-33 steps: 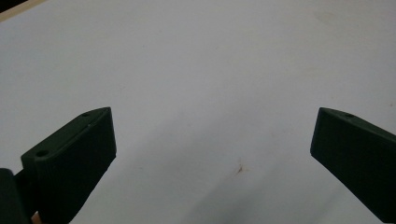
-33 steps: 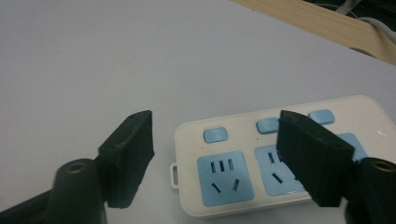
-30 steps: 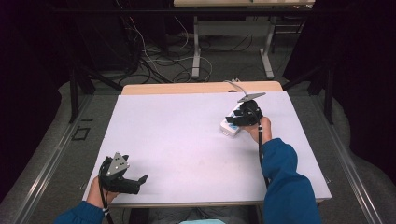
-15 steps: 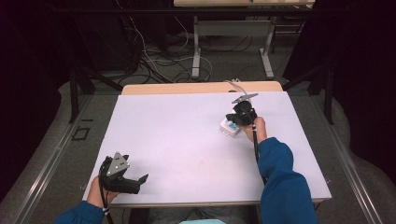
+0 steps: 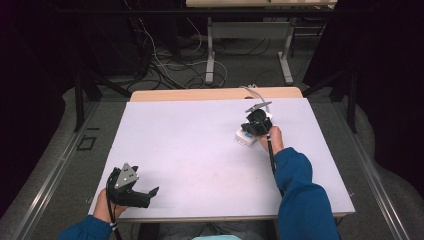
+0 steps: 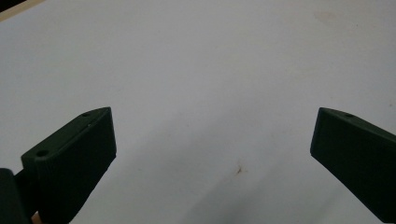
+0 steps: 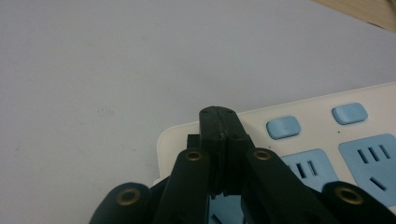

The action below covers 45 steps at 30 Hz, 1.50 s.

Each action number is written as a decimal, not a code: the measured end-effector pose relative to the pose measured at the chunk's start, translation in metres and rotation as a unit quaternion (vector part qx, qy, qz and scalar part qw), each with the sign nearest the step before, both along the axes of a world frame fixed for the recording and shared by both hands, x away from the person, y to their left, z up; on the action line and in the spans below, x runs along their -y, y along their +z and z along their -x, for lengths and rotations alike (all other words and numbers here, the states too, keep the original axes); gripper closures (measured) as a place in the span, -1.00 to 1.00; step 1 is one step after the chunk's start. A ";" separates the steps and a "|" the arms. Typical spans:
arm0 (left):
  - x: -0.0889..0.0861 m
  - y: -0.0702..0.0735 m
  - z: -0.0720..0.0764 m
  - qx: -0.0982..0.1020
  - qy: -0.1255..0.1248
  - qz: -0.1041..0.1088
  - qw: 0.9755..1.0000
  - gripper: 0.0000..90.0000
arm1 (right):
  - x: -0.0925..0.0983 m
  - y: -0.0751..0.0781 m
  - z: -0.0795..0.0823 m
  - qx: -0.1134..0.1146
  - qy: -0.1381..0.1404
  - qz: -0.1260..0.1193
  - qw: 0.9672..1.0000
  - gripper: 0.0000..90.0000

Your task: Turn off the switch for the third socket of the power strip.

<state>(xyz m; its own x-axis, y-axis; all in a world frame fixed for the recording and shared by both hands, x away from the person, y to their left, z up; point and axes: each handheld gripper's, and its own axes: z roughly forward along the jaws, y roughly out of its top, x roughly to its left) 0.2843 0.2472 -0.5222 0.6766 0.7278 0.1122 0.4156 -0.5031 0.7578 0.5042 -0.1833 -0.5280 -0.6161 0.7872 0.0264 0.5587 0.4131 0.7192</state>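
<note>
A: What is seen nearest the person?
B: The left gripper point(image 5: 150, 192) is held at the near left corner of the white table point(image 5: 200, 150), its jaws spread wide over bare surface, nothing between them.

A: And farther off?
B: The right gripper point(image 7: 218, 116) is clenched, jaws just brought together with nothing between them, above the white power strip point(image 7: 327, 140), which is laid at the far right, near its blue switches point(image 7: 282, 127).

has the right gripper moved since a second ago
Yes. In the high view the right gripper has slid slightly left and toward the table's near edge, over the white power strip. Its jaws have just closed, nothing between them.
</note>
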 end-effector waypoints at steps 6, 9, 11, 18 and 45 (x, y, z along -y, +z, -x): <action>0.000 0.000 0.000 0.003 -0.001 -0.003 1.000 -0.99 | -0.003 -0.003 0.000 -0.003 0.005 0.000 1.000 1.00; 0.000 0.000 -0.001 0.004 -0.004 -0.005 1.000 -0.99 | -0.008 -0.003 0.002 0.011 0.005 0.013 1.000 1.00; 0.001 0.000 0.000 0.004 -0.003 -0.006 1.000 -0.99 | -0.008 -0.003 0.002 0.006 0.006 0.011 1.000 1.00; 0.000 0.000 0.000 0.005 -0.004 -0.005 1.000 -0.99 | -0.009 -0.004 0.002 0.017 0.000 0.018 1.000 1.00; 0.001 -0.002 -0.001 0.001 -0.004 -0.002 1.000 -0.99 | -0.007 -0.005 0.003 0.024 -0.014 0.025 0.999 1.00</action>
<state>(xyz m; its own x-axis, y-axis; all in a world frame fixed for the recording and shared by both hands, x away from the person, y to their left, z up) 0.2853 0.2461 -0.5237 0.6827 0.7214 0.1158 0.4096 -0.5091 0.7570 0.5017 -0.1765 -0.5334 -0.5935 0.8037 -0.0426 0.5352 0.4336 0.7250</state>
